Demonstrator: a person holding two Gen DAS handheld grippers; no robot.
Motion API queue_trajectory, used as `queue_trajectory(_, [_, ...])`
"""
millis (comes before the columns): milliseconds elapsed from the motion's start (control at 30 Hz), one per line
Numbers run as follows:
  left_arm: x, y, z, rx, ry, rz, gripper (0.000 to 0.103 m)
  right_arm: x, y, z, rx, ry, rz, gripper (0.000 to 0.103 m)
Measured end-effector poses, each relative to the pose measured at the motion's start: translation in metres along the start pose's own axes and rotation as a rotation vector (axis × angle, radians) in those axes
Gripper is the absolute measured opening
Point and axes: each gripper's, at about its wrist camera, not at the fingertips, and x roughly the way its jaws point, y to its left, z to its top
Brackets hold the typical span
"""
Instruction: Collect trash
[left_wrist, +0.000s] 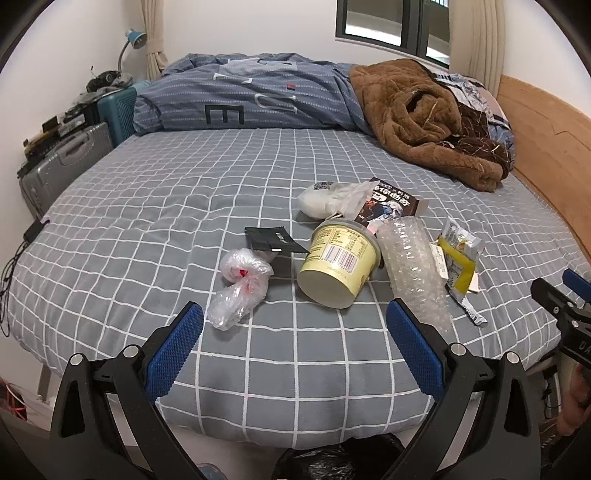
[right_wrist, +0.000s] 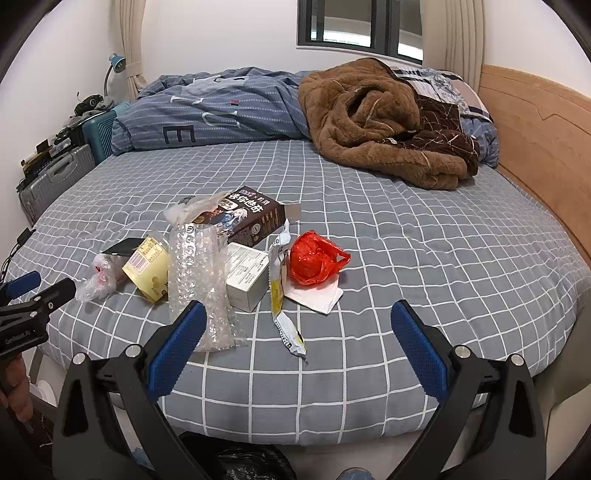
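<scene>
Grippers hang side by side over the near edge of the bed (left_wrist: 129, 206), both with fingers spread wide and nothing between them. Ahead of the left gripper (left_wrist: 294, 325), slightly left, lies the crumpled clear bag (left_wrist: 242, 286), its long axis running away from the fingers. The bubble wrap (right_wrist: 199, 284) lies closest to the right gripper (right_wrist: 298, 325), ahead-left, also lengthwise.

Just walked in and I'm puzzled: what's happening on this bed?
A person holds a two-finger tool in each hand over a grey checked bed sheet strewn with trash: a pale yellow paper tub, clear bubble wrap, a crumpled red plastic bag. The left gripper and right gripper are open; nothing is picked up yet.
</scene>
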Motion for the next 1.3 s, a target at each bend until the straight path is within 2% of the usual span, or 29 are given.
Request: queue_trajectory(1300, [0.0052, -0.0050, -0.0022, 0.003, 0.019, -0.011, 0.097, 0.0054, 0.0010, -0.0013, 0.002, 0.012, 0.002, 0.096])
